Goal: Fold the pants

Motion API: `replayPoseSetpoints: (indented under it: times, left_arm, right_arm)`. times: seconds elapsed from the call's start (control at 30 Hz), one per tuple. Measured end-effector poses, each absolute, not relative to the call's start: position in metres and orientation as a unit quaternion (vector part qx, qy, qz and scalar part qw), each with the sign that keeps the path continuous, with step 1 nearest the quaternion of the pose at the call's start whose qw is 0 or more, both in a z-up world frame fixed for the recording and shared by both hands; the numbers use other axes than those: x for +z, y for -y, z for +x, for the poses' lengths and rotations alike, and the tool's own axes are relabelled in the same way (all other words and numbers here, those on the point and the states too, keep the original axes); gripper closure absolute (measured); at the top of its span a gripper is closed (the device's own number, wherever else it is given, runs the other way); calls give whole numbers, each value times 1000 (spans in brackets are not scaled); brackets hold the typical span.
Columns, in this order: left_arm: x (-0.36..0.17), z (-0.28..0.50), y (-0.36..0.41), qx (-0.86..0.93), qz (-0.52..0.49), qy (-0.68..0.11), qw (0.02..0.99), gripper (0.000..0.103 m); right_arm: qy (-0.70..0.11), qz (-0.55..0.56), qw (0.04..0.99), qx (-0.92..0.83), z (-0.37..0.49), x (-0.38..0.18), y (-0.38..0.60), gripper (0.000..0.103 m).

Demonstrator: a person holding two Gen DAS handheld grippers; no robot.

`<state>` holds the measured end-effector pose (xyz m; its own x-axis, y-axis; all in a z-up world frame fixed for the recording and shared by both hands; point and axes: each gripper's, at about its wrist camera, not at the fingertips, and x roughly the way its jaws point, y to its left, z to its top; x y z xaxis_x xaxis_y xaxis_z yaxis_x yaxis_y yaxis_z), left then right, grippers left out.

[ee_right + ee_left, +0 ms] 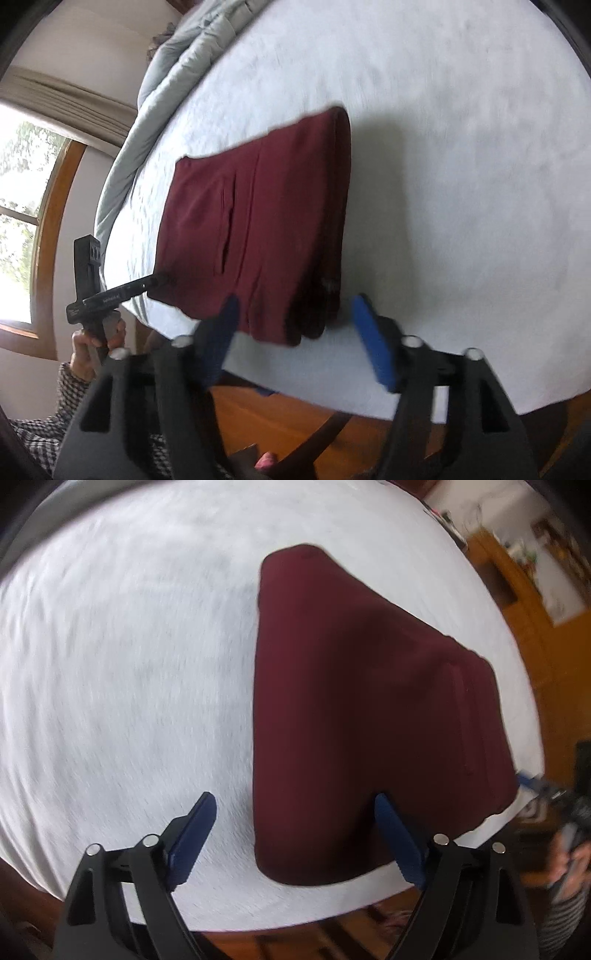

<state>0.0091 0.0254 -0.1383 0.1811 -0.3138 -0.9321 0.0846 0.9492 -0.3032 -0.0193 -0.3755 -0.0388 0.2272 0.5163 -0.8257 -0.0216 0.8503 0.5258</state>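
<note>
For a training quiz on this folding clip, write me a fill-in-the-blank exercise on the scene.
1. The folded pants are ____ in colour.
2. They lie on a bed covered by a ____ sheet.
3. The pads of the left gripper are ____ in colour.
4. The jaws of the right gripper stand ____, gripping nothing.

Missing words: maroon; white; blue; open

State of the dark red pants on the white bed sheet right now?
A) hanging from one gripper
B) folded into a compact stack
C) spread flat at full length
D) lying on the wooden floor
B: the dark red pants lie as a layered stack on the white bed sheet, with neither gripper gripping them.
</note>
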Motion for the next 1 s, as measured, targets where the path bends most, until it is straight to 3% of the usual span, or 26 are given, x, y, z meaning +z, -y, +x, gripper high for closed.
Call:
replayPoseSetpoints:
  times: [0.2,0.47,0.97,1.0]
  left_arm:
    - [-139,20,-22,-135,-96,-632,757,14]
    - [-141,33,-14,-139,-90,-630,759,14]
    - [-166,52,-16,-215,-166,-655,705,12]
    - [-166,49,-18,-214,-168,-656,704,12]
  right_arm:
    - [-594,220,756,165,-2,-49,384,19]
    - [-609,238,735,180,19,-77,384,13]
    - [-620,272,694,245,44,-122,368,12]
    - [-618,275,693,248,46,-123,367,17]
